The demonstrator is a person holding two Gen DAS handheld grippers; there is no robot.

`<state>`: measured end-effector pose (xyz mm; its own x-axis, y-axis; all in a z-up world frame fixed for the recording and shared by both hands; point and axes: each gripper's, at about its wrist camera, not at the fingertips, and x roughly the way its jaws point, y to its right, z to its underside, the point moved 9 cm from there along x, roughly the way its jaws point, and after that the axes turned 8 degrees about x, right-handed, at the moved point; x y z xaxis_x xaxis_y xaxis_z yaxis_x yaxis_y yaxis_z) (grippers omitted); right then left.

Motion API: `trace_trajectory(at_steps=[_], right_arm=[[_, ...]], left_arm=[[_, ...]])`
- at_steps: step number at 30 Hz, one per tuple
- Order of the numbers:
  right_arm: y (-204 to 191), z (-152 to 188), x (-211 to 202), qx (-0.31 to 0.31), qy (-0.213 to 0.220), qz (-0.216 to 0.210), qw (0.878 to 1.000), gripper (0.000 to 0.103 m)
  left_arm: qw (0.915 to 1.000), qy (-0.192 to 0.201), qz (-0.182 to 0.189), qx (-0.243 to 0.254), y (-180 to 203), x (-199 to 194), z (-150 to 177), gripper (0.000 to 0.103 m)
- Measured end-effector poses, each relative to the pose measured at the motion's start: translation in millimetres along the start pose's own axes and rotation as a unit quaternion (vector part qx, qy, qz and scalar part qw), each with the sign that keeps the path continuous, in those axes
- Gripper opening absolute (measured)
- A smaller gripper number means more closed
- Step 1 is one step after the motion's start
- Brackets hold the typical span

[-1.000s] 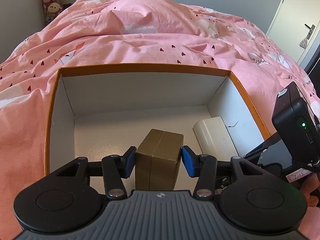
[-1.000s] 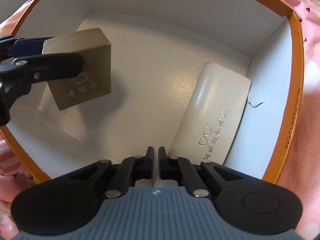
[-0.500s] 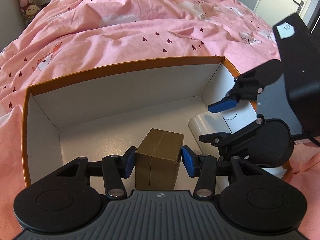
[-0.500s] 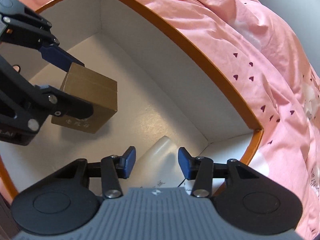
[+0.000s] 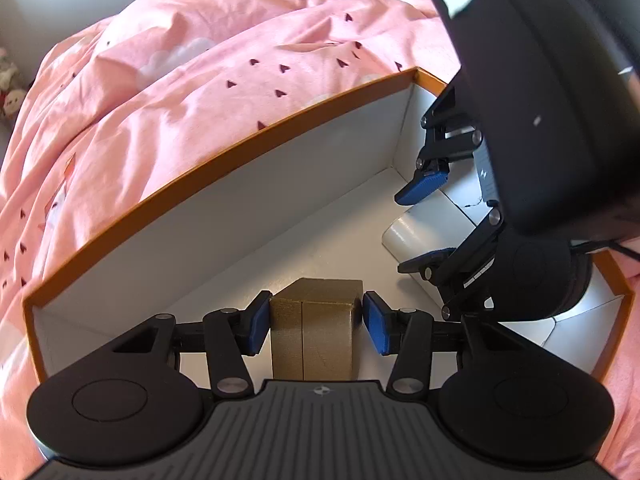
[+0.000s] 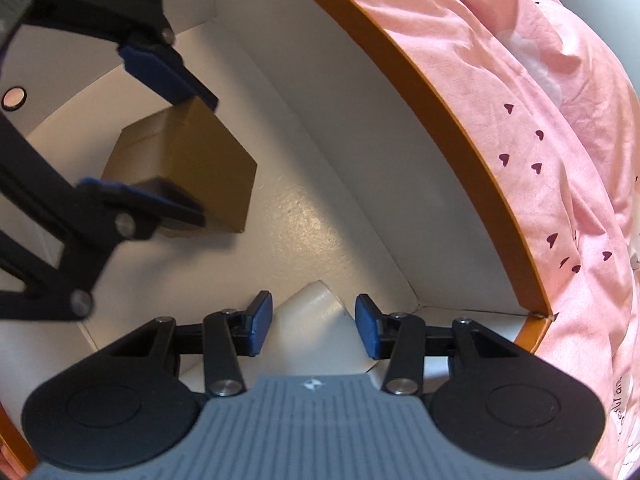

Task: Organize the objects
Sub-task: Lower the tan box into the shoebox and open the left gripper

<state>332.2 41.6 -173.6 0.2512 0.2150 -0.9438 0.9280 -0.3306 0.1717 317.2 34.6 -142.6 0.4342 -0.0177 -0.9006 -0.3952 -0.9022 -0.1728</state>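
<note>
A gold box (image 5: 312, 332) sits between the blue pads of my left gripper (image 5: 316, 316), which is shut on it inside the orange-rimmed white carton (image 5: 240, 148). From the right wrist, the same gold box (image 6: 188, 168) hangs close over the carton floor in the left gripper (image 6: 192, 156). My right gripper (image 6: 314, 320) points down into the carton's corner with its jaws closing. The end of a white box (image 6: 316, 340) lies between its fingers, and the pads stand off it. In the left wrist view the right gripper (image 5: 412, 230) straddles that white box (image 5: 436, 216).
The carton rim (image 6: 440, 92) rests on a pink duvet (image 5: 200, 60) with small heart prints, which surrounds it on all sides. Plush toys (image 5: 10, 92) sit at the far left edge. The carton floor between the two boxes is bare.
My right gripper went from shut to open and swung round over the white box's end. My left gripper rolled and shifted, still carrying the gold box. The right gripper now looms closer beside it.
</note>
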Motion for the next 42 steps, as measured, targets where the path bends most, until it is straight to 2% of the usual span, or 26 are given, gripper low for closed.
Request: trace_trajectory(at_steps=[4,11,12,14,17,19,21,23,25,29,34,42], right_arm=[[7.6,6.4,-15.9,0.02,0.026,0.023,0.999,0.043],[11.3,17.0,-55.2,0.035,0.07,0.028,0.997,0.049],[13.8,18.9,-60.0,0.042,0.076,0.03,0.996,0.049],[19.2,24.5,-66.8,0.057,0.084,0.03,0.994,0.049],[20.4,35.5,-83.3,0.077,0.1,0.024,0.992,0.048],[23.2,36.1,-90.2,0.087,0.115,0.018,0.989,0.047],[19.6,42.2,-102.7,0.092,0.123,0.024,0.988,0.046],[30.8,37.3,-100.6,0.094,0.125,0.048,0.986,0.046],[36.7,46.5,-107.6,0.107,0.12,0.059,0.985,0.047],[50.6,62.5,-107.9,0.139,0.112,0.055,0.982,0.047],[57.1,65.7,-103.1,0.166,0.117,0.028,0.979,0.047],[59.5,64.2,-95.5,0.189,0.098,0.001,0.977,0.047]], left_arm=[[0.9995,-0.001,0.024,0.022,9.4,5.5,-4.8,0.056],[0.9961,-0.018,0.006,0.086,23.4,5.2,1.5,0.071],[0.9952,-0.02,0.001,0.096,25.3,4.7,2.6,0.07],[0.9923,-0.028,-0.015,0.12,28.0,6.3,5.2,0.052],[0.9909,-0.025,-0.022,0.13,28.7,7.3,2.4,0.052],[0.9872,-0.012,-0.033,0.155,28.3,7.4,-4.3,0.052],[0.9799,0.005,-0.047,0.194,29.9,6.3,-12.2,0.051],[0.9728,0.021,-0.056,0.224,31.3,3.6,-20.8,0.051],[0.9648,0.037,-0.058,0.254,33.3,2.2,-29.1,0.051],[0.943,0.058,-0.065,0.321,42.9,10.0,-45.3,0.051],[0.9171,0.066,-0.059,0.389,58.9,25.2,-51.6,0.052],[0.9032,0.089,-0.031,0.419,72.1,35.2,-64.1,0.052]])
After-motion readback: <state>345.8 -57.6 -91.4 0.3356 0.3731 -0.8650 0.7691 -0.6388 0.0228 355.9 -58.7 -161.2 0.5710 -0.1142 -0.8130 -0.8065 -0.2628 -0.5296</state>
